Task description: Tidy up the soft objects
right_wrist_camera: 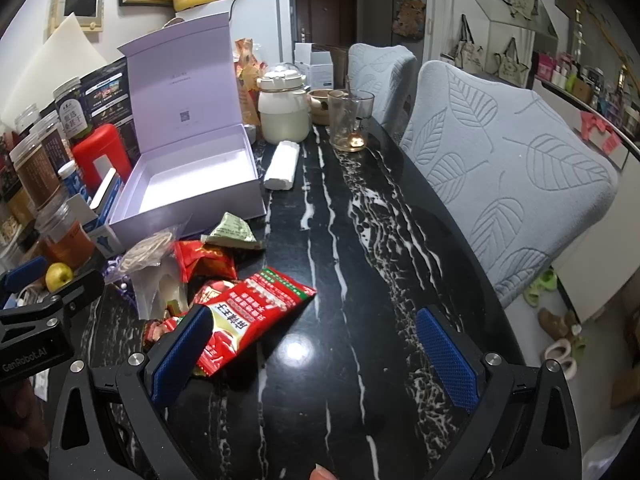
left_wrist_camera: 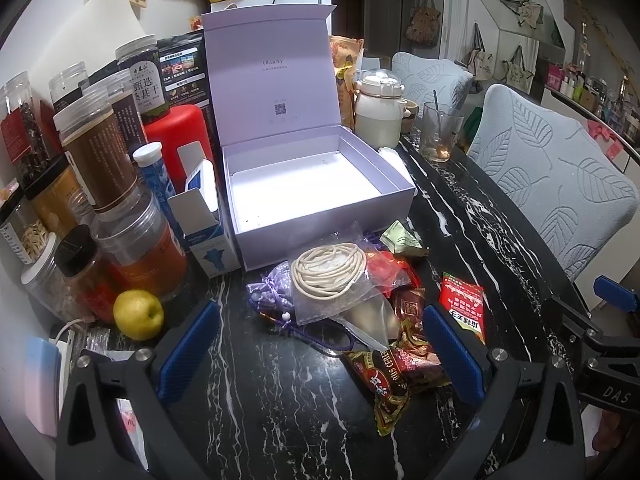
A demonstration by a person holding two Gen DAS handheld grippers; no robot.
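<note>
1. Left wrist view: left tool (left_wrist_camera: 320,354) spread wide and released, gripping nothing, low over the black marbled worktop (left_wrist_camera: 248,408).
2. Just ahead of it, a heap of soft packets: clear bag with a coil of cord (left_wrist_camera: 329,270), purple pouch (left_wrist_camera: 272,290) beside it on the left, brown snack wrapper (left_wrist_camera: 384,380) just inside the right finger, red packet (left_wrist_camera: 464,306) to the right.
3. Behind the heap, open lilac box (left_wrist_camera: 320,188), lid upright, nothing inside; jars (left_wrist_camera: 96,152) and a yellow apple (left_wrist_camera: 138,314) off to the left.
4. Right wrist view: right tool (right_wrist_camera: 316,354) likewise released, jaws wide apart over bare worktop (right_wrist_camera: 360,240).
5. Red packet (right_wrist_camera: 256,312) partly covered by its left finger; contact uncertain.
6. Rest of heap and open box (right_wrist_camera: 192,184) further left; glass (right_wrist_camera: 351,120) and white jug (right_wrist_camera: 284,110) at the back.
</note>
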